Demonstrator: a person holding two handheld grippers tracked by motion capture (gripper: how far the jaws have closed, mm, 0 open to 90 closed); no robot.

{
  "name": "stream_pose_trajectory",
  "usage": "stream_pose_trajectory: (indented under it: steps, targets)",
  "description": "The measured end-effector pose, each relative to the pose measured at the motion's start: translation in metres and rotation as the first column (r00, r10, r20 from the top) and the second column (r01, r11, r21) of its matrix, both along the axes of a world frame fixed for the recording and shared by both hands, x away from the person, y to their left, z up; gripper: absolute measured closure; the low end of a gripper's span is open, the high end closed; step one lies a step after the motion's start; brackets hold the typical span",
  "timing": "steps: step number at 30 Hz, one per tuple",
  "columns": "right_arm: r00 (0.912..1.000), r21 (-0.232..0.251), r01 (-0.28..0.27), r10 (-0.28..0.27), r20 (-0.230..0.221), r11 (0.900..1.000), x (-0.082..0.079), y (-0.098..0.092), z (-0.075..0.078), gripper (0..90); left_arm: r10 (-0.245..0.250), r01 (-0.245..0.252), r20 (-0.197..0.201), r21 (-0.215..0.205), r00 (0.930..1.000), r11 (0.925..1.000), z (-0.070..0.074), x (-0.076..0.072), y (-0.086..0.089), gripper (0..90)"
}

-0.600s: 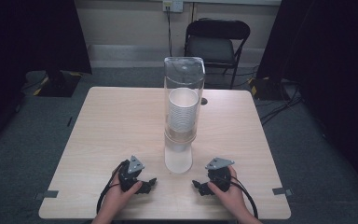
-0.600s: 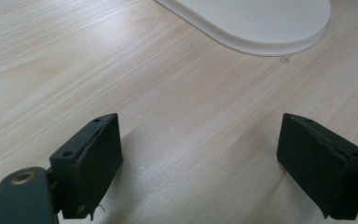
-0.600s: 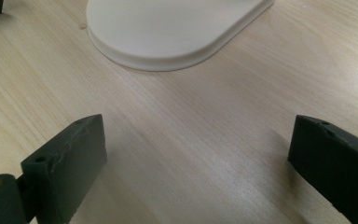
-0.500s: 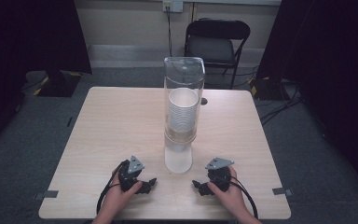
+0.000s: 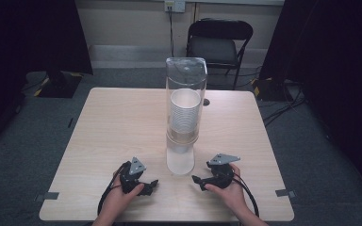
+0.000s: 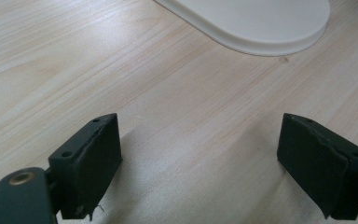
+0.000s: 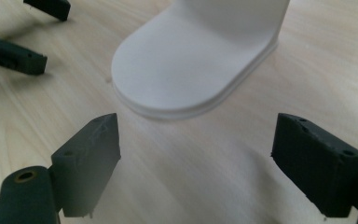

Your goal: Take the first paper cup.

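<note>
A tall clear cup dispenser [image 5: 185, 94] stands upright near the table's middle, holding a stack of white paper cups [image 5: 185, 115] above its white base [image 5: 180, 162]. My left gripper [image 5: 152, 184] rests on the table left of the base, jaws open with nothing between them; the same base [image 6: 256, 23] lies ahead of my left gripper [image 6: 199, 158]. Right of the base, my right gripper [image 5: 195, 180] rests open and empty. In the right gripper view the base [image 7: 191, 70] sits just beyond my right gripper [image 7: 196, 163], with the left gripper's fingertips [image 7: 14, 55] at the top left.
The light wooden table [image 5: 113, 122] has bare room on both sides of the dispenser. A black folding chair [image 5: 219, 40] stands behind the far edge. Cables [image 5: 278, 113] run over the grey floor at the right. Tape tabs [image 5: 283, 192] mark the near corners.
</note>
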State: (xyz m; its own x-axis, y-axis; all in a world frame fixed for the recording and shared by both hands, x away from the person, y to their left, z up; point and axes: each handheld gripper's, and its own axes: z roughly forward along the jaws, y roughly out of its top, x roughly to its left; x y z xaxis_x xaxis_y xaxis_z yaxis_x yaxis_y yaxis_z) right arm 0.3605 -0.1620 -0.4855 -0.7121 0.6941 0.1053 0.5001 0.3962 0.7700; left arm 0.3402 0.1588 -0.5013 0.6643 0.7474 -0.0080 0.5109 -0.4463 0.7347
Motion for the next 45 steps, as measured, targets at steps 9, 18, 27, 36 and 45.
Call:
stream_pose_trajectory:
  steps: [9, 18, 27, 36, 45]
  targets:
    - [0.9973, 0.052, -0.039, 0.036, 0.064, 0.998, 0.015, 0.024, 0.027, 15.2, -0.002, 0.002, -0.001, -0.001, 1.0, 1.0, 0.0, 0.0, 0.0, 12.9]
    - [0.9908, 0.1, -0.061, 0.048, 0.126, 0.993, 0.025, 0.043, 0.046, 16.8, -0.002, 0.002, -0.001, -0.001, 1.0, 1.0, 0.0, 0.0, 0.0, 12.7]
    - [0.9851, 0.163, -0.044, 0.015, 0.171, 0.986, 0.034, 0.051, 0.061, 18.5, -0.004, 0.004, -0.003, 0.0, 1.0, 1.0, 0.0, 0.0, 0.0, 12.7]
    - [0.9774, 0.183, -0.05, 0.011, 0.211, 0.982, 0.04, 0.057, 0.06, 30.3, -0.003, 0.003, -0.001, -0.001, 1.0, 1.0, 0.0, 0.0, 0.0, 12.6]
    - [0.9611, 0.156, -0.068, 0.023, 0.275, 0.985, 0.039, 0.055, 0.048, 34.1, -0.003, 0.003, -0.001, -0.001, 1.0, 1.0, 0.0, 0.0, 0.0, 12.5]
